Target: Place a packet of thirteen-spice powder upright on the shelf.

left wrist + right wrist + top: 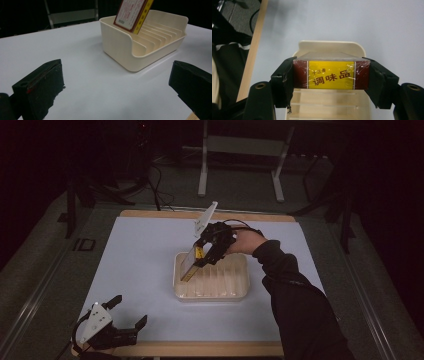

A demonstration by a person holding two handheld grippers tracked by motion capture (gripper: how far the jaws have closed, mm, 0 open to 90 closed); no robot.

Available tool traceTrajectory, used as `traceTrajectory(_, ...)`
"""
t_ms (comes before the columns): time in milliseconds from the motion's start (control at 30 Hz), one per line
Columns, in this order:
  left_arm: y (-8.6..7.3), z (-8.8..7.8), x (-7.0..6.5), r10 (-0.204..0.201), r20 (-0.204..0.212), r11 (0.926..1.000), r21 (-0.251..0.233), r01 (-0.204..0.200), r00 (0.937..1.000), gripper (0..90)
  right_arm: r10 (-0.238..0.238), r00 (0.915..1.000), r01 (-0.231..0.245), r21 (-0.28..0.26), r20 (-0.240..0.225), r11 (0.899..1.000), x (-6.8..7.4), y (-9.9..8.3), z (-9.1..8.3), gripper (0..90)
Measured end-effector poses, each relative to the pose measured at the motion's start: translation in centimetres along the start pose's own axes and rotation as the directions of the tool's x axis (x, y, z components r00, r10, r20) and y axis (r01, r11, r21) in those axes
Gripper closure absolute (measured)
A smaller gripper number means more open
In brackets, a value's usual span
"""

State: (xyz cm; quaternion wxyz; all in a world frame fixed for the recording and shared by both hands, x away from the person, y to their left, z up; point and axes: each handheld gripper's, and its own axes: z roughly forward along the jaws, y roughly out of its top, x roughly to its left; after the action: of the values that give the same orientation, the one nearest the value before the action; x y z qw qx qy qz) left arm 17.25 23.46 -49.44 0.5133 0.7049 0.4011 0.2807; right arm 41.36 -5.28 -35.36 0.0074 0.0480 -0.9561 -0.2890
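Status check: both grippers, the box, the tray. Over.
Right gripper shut on box, tilted, lower end in cream slotted tray. Left gripper open, resting on table's near edge. Slots look clear.

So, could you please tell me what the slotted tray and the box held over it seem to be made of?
The slotted tray looks like moulded cream plastic: smooth, slightly glossy, rounded corners, thin ribs. The box in the right gripper looks like printed cardboard under clear film, judging by the shiny wrinkles.
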Motion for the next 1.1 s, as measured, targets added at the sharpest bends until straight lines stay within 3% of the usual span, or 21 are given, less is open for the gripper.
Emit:
traceTrajectory(267, 0.0, 0.0, 0.0, 0.001, 0.002, 1.0, -0.001, -0.001, 1.0, 0.0, 0.035, 0.9993, -0.035, 0.002, -0.012, 0.999, -0.5, -0.3, 2.4, 32.0)
traceTrajectory(500, 0.0, 0.0, 0.0, 0.0, 0.004, 1.0, -0.003, 0.0, 1.0, 0.0, 0.033, 0.9994, -0.033, -0.013, -0.01, 0.999, -0.5, -0.4, 4.2, 32.0)
traceTrajectory(867, 0.1, 0.0, 0.0, -0.001, 0.007, 1.0, -0.006, 0.001, 1.0, 0.0, 0.027, 0.9996, -0.028, -0.103, -0.01, 0.994, -0.1, -0.9, 6.3, 31.9)
traceTrajectory(1100, 0.1, 0.0, 0.0, 0.002, 0.008, 1.0, -0.005, -0.002, 1.0, 0.0, 0.027, 0.9992, -0.031, -0.131, -0.031, 0.991, 0.2, -1.2, 7.8, 31.7)
